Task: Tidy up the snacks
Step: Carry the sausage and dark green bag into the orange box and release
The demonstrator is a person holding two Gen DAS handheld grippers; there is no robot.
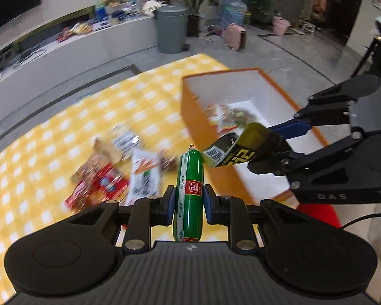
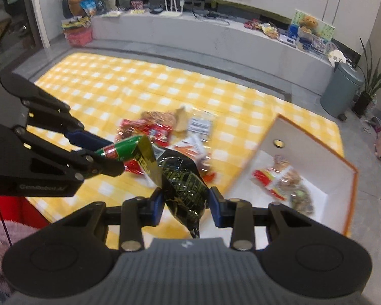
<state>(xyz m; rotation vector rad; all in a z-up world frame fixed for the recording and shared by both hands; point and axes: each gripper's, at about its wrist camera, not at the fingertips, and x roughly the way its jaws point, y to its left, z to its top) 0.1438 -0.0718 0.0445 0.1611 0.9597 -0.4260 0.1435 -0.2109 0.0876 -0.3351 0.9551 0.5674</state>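
My left gripper (image 1: 189,200) is shut on a green sausage stick (image 1: 189,190), held above the yellow checked cloth (image 1: 63,117). My right gripper (image 2: 186,202) is shut on a black and gold snack packet (image 2: 183,185). It also shows in the left wrist view (image 1: 266,152), with the packet (image 1: 231,152) by the near wall of the orange box (image 1: 190,111). The box, white inside, holds a snack bag (image 1: 231,117). Several loose snack packets (image 1: 109,175) lie on the cloth left of the box. The left gripper (image 2: 111,157) shows in the right wrist view with the sausage (image 2: 119,148).
A grey bin (image 1: 171,29) stands beyond the cloth by a long low counter (image 2: 216,35) with clutter on it. A water jug (image 1: 233,10) and potted plants stand behind. A red surface (image 1: 317,213) lies near the box's near corner.
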